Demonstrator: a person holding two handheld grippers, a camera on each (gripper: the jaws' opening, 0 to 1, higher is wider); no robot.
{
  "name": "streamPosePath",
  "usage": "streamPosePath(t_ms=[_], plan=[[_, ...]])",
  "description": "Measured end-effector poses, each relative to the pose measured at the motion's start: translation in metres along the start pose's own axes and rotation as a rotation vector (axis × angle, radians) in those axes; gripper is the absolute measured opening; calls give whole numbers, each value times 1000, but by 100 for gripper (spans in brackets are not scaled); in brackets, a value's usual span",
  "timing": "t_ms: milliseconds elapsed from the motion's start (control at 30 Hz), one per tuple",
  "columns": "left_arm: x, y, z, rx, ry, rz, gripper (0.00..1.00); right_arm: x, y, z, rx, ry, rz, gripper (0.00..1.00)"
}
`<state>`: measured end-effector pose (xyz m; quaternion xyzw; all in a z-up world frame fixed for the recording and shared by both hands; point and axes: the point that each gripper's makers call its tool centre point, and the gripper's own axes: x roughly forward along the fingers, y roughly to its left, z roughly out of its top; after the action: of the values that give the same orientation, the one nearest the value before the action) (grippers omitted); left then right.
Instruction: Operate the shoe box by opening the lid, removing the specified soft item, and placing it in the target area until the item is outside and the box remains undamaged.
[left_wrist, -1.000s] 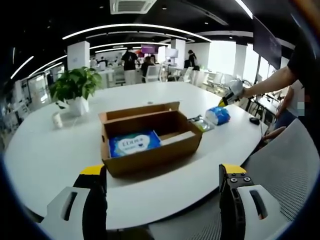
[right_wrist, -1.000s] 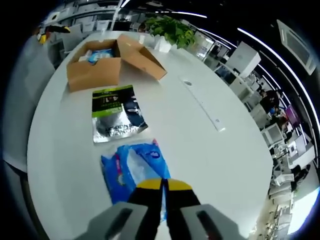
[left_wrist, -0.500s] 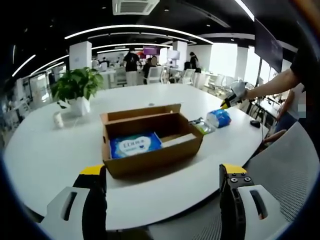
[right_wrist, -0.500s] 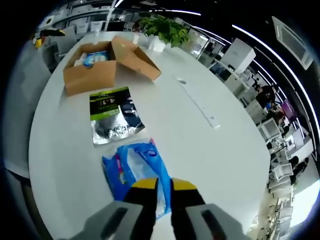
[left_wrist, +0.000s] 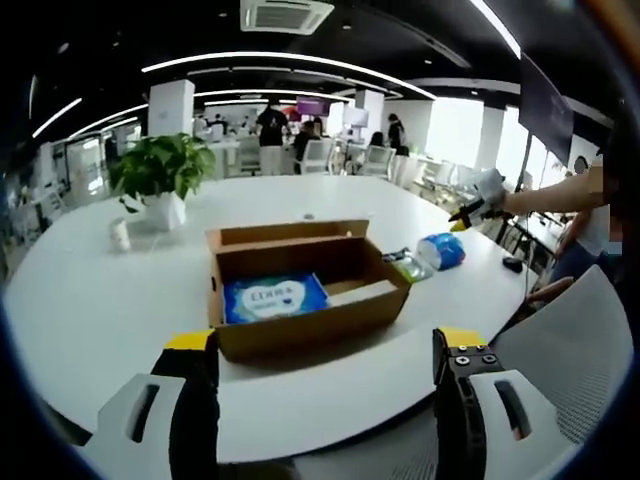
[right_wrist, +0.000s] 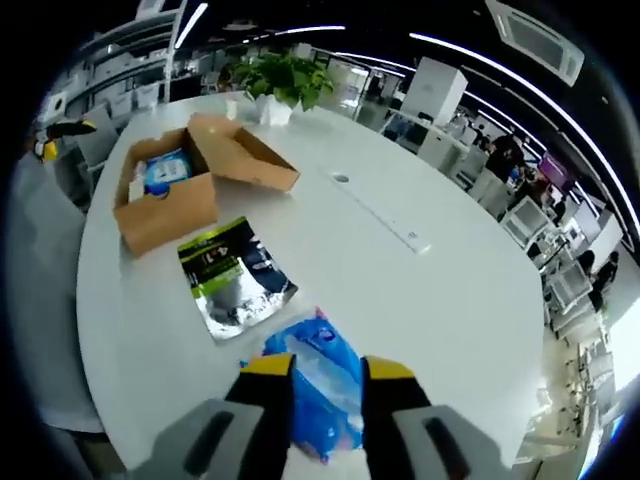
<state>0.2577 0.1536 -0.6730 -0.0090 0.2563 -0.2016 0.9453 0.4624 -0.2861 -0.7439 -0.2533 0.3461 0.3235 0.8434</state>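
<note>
One white table (left_wrist: 90, 300), open-plan office bkgd.

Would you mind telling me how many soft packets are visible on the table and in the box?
3: a blue-and-white tissue pack inside the open cardboard box, a silver-and-green foil pouch on the white table, and a blue plastic pack by the right gripper. More may be hidden inside.

The left gripper (left_wrist: 317, 345) was held level, its two yellow-tipped jaws set wide apart and nothing gripped between them. The right gripper (right_wrist: 326, 372) was pointed downward, its yellow-tipped jaws parted by a narrow gap and closed on nothing. In the left gripper view the right gripper (left_wrist: 468, 213) was seen far off to the right, carried at the end of the person's outstretched arm (left_wrist: 545, 196).
</note>
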Motion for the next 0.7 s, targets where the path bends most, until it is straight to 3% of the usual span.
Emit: streamPosePath(t_ms=[300, 467, 700], plan=[[14, 5, 2, -4, 32, -38, 88, -9, 43, 25, 82, -34, 45, 31], [23, 16, 5, -47, 48, -56, 86, -9, 69, 42, 75, -53, 57, 31], [36, 31, 5, -37, 77, -56, 85, -5, 103, 67, 99, -97, 106, 31]])
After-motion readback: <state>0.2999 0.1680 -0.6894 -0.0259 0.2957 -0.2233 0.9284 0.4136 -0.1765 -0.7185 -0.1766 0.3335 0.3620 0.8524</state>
